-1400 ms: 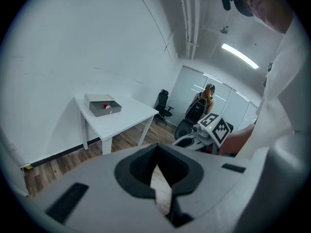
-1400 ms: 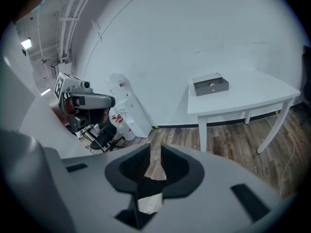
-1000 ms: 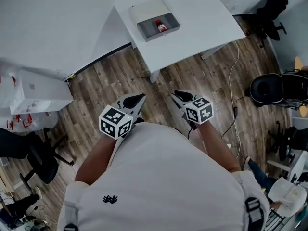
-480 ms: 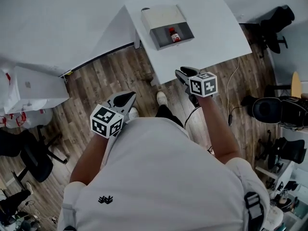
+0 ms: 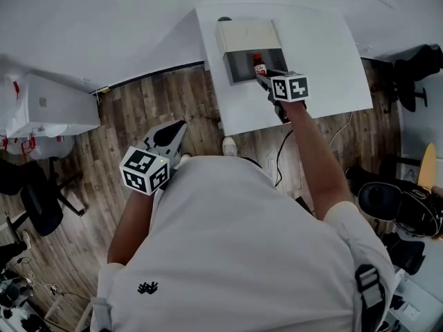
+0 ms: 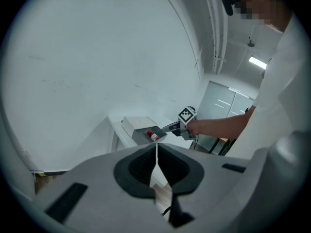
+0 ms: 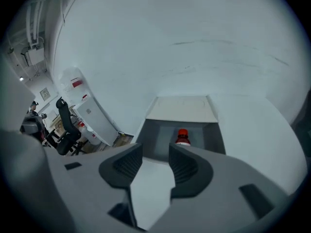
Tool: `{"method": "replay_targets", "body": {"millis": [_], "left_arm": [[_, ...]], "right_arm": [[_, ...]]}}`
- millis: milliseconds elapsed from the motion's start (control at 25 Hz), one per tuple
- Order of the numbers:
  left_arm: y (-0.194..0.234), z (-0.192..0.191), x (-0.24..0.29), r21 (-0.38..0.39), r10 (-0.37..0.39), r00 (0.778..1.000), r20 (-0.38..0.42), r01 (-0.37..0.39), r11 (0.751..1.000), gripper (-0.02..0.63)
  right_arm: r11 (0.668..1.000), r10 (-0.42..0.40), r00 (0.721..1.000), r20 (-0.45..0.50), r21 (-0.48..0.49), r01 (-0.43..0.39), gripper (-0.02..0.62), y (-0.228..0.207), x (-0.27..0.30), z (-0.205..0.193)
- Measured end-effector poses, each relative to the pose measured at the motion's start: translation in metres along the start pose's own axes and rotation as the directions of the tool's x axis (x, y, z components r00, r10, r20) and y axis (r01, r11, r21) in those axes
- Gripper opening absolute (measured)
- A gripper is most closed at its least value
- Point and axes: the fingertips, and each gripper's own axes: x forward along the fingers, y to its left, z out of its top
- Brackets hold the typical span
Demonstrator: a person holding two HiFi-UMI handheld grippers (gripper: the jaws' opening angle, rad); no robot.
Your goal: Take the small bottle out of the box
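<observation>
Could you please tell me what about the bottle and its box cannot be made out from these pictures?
1. The small bottle: in the right gripper view its lower body and base are hidden behind the right gripper, whose jaws have just been opening with nothing between them.
2. The bottle's label print: too small in the head view and the left gripper view.
3. The box: in the head view its floor around the bottle lies in shadow.

The head view looks steeply down from above, while both gripper views face the same box [image 5: 248, 34] on the desk [image 5: 318, 47], the right nearer.
</observation>
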Motion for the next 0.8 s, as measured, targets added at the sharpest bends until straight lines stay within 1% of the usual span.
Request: {"method": "replay_targets", "body": {"millis": [160, 320, 400, 560, 800], "left_arm": [[-0.002, 0.001, 0.004, -0.038, 0.072, 0.997, 0.010, -0.071, 0.997, 0.014], [-0.009, 0.000, 0.011, -0.046, 0.112, 0.994, 0.003, -0.111, 0.993, 0.014], [-0.008, 0.002, 0.013, -0.055, 0.131, 0.991, 0.004, -0.130, 0.990, 0.014], [-0.006, 0.004, 0.017, -0.064, 0.169, 0.986, 0.006, -0.169, 0.984, 0.014], [0.001, 0.008, 0.016, -0.083, 0.216, 0.976, 0.008, -0.215, 0.973, 0.014]], "right_arm": [[1.000, 0.023, 0.998, -0.062, -0.012, -0.024, 0.195, -0.022, 0.029, 0.001], [0.999, 0.047, 0.989, -0.140, -0.009, -0.049, 0.236, -0.039, 0.051, -0.004], [0.998, 0.055, 0.982, -0.180, -0.005, -0.056, 0.244, -0.044, 0.063, -0.005], [0.998, 0.055, 0.959, -0.277, -0.022, -0.063, 0.259, -0.051, 0.086, -0.011], [0.999, 0.004, 0.922, -0.386, -0.039, -0.021, 0.262, -0.064, 0.107, -0.021]]}}
